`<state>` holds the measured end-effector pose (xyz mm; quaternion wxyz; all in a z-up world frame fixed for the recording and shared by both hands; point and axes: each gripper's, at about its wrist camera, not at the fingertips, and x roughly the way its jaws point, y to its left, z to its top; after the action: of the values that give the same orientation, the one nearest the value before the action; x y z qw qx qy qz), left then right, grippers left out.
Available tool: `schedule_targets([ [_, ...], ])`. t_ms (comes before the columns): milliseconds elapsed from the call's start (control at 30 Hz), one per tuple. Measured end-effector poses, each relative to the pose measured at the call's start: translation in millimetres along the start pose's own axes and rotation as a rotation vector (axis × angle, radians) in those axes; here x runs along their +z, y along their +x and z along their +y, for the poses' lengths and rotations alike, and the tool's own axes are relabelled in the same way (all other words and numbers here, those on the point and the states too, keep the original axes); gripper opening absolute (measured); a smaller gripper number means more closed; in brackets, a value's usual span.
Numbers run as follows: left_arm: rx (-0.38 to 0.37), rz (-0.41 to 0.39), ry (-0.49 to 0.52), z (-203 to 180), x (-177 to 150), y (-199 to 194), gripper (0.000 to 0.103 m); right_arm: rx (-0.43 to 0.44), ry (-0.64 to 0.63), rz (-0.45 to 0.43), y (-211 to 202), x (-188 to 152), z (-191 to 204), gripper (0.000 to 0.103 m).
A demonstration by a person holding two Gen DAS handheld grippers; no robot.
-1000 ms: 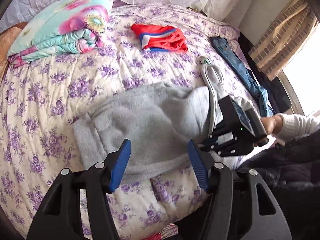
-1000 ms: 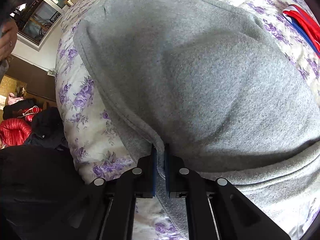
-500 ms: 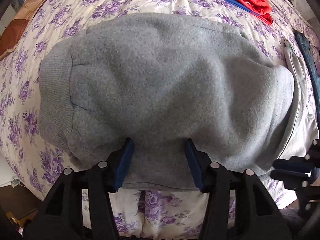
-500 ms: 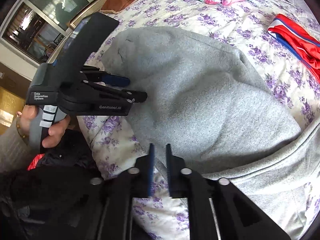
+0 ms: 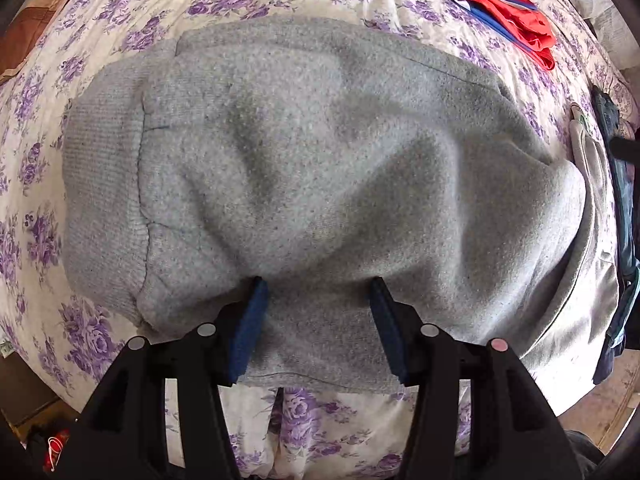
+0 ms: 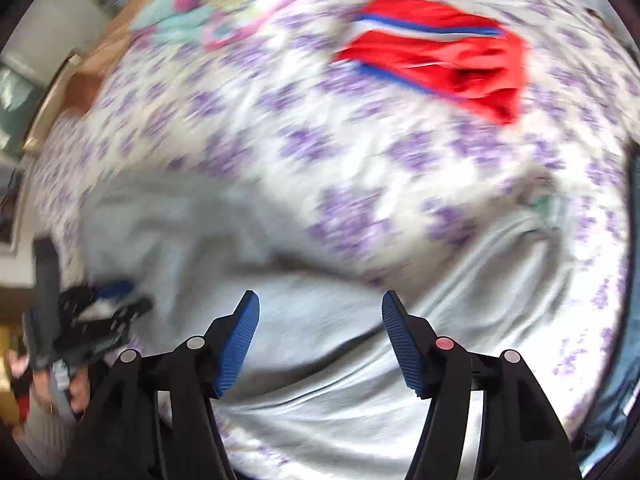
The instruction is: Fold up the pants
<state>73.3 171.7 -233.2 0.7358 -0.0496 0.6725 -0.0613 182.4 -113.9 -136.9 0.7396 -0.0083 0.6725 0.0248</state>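
The grey sweatpants (image 5: pixel 320 168) lie folded over in a thick bundle near the front edge of the bed (image 5: pixel 312 416), ribbed cuff at the bundle's left end, the paler waistband part trailing off toward the bed's right side. The left gripper (image 5: pixel 316 292) points straight down onto the near hem, its blue pads (image 5: pixel 252 320) half spread, their tips dug into the fleece with a band of cloth lying between them, and whether they truly squeeze it I cannot tell. Over to the right gripper (image 6: pixel 320 304): its jaws have just sprung open, standing wide above the pale grey cloth with nothing between them, and the view is smeared with motion blur. Beyond, on the floral bedsheet, a red garment (image 6: pixel 440 60) with blue and white stripes sits toward the far right corner, a folded floral quilt (image 6: pixel 224 4) at the far left, and dark blue jeans (image 5: pixel 624 216) along the right edge.
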Motion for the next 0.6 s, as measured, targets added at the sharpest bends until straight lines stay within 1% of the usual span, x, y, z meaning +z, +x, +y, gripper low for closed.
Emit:
schedule_targets([
  [33,0.002,-0.002,0.001,1,1,0,0.052,-0.059,0.066,0.029,7,16,-22,0.064],
  [67,0.005,-0.004,0.003,-3,-6,-1,0.052,-0.093,0.121,0.067,15,30,-44,0.064],
  [100,0.006,-0.004,0.004,-2,-5,-1,0.052,-0.100,0.167,0.119,25,41,-59,0.063],
  [133,0.004,-0.004,0.004,-1,-5,-1,0.052,-0.102,0.206,0.169,34,49,-81,0.059],
  [167,0.001,-0.003,0.003,-4,-5,1,0.052,-0.105,0.247,0.215,44,55,-90,0.057],
  [233,-0.012,-0.001,-0.002,-4,-9,0,0.052,-0.087,0.318,0.279,60,63,-100,0.056],
  [300,-0.028,0.002,-0.014,0,-10,-1,0.052,-0.104,0.362,0.311,73,68,-101,0.055],
  [367,-0.040,0.004,-0.024,5,-7,0,0.052,-0.122,0.373,0.338,88,73,-96,0.055],
  [433,-0.044,0.006,-0.028,9,-5,-1,0.052,-0.166,0.363,0.371,104,79,-92,0.055],
  [467,-0.045,0.006,-0.027,13,-5,0,0.052,-0.167,0.367,0.366,109,78,-93,0.055],
  [500,-0.046,0.007,-0.029,14,-5,0,0.052,-0.157,0.376,0.341,108,77,-96,0.052],
  [533,-0.048,0.007,-0.030,15,-5,-1,0.052,-0.153,0.374,0.316,104,76,-95,0.036],
  [567,-0.052,0.007,-0.031,16,-6,-1,0.052,-0.154,0.360,0.299,99,73,-94,0.025],
  [600,-0.057,0.007,-0.031,17,-6,-1,0.052,-0.135,0.353,0.285,91,69,-95,0.012],
])
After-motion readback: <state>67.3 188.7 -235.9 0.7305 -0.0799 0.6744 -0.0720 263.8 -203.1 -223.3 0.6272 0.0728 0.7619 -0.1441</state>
